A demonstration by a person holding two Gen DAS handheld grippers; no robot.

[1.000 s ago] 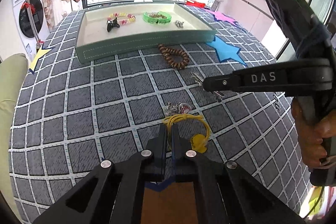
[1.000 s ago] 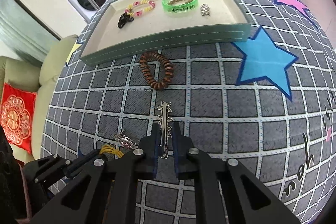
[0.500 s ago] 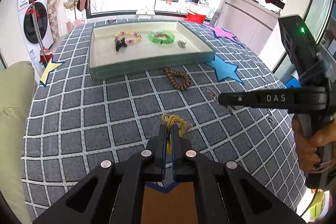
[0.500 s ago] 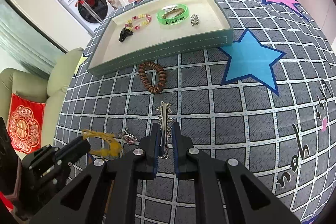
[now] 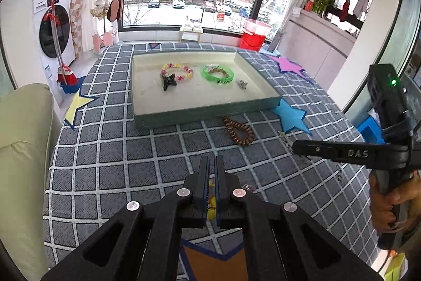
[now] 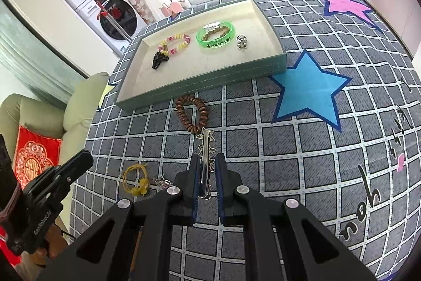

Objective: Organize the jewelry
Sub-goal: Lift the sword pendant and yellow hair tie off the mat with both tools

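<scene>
Our right hand-held gripper [image 6: 208, 157] is clamped on the silver star hair clip [image 6: 206, 138], which juts out past the fingertips, clear of the checked rug [image 6: 289, 149]. We'd say the step is the carry to the green tray [image 6: 184, 88] at the far side. The near wall is the edge to mind: lift the clip's dangling tip over it, then let go low. The wooden bead bracelet [image 6: 202, 109] lies just this side of that wall, straight in our path, so we pass above it. There's bare lining at the tray's near right, away from the green bangle [image 6: 214, 40]. The left hand-held gripper [image 5: 211, 159] is together, gripping nothing we can see; the yellow cord [image 6: 134, 178] lies on the rug, near left.
</scene>
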